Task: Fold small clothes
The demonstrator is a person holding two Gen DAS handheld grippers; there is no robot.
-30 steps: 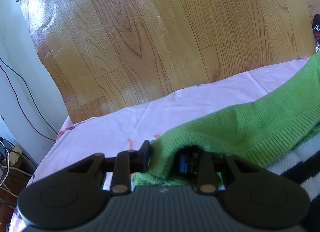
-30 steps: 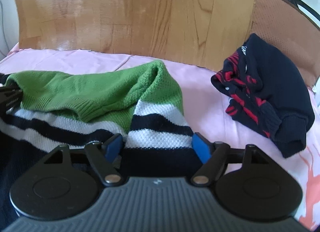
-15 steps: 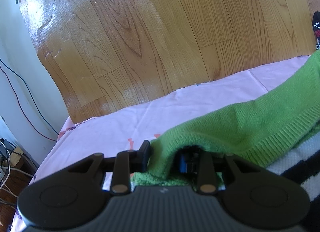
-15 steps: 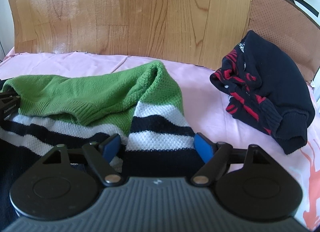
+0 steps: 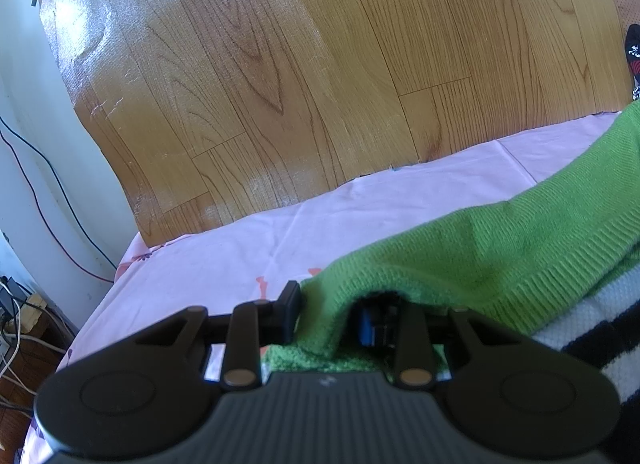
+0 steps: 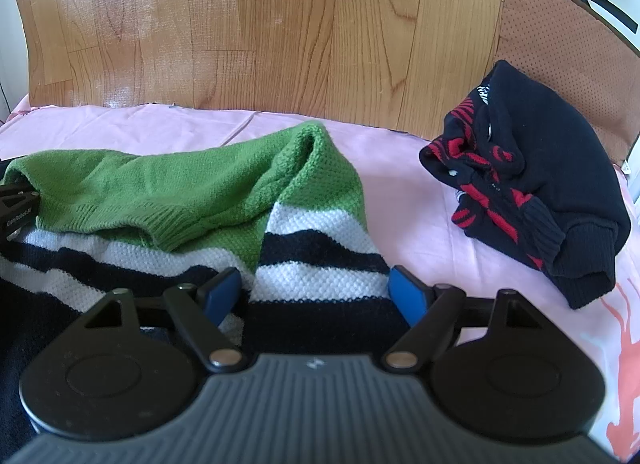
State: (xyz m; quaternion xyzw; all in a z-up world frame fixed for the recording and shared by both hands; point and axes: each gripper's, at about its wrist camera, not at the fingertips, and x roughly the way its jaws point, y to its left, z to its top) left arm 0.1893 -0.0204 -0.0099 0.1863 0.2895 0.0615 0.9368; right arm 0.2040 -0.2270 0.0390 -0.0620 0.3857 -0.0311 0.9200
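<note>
A knitted sweater, green (image 5: 500, 248) on top with white and black stripes (image 6: 320, 264) lower down, lies partly folded on a pink sheet (image 6: 408, 204). My left gripper (image 5: 328, 318) is shut on the green edge of the sweater; the fabric drapes over its right finger and hides the pad. That gripper also shows at the left edge of the right wrist view, as the left gripper (image 6: 16, 204) under the green knit. My right gripper (image 6: 314, 290) is open, its blue pads (image 6: 404, 292) standing either side of the striped fold without pinching it.
A folded dark sweater with red pattern (image 6: 540, 192) sits on the sheet to the right. A wood-pattern panel (image 5: 320, 64) rises behind the sheet. A brown padded backrest (image 6: 560, 64) stands at the far right. Cables (image 5: 40, 184) hang along the white wall, left.
The right gripper's jaws stand a touch wider than a second ago. The left gripper and the sweater have not moved.
</note>
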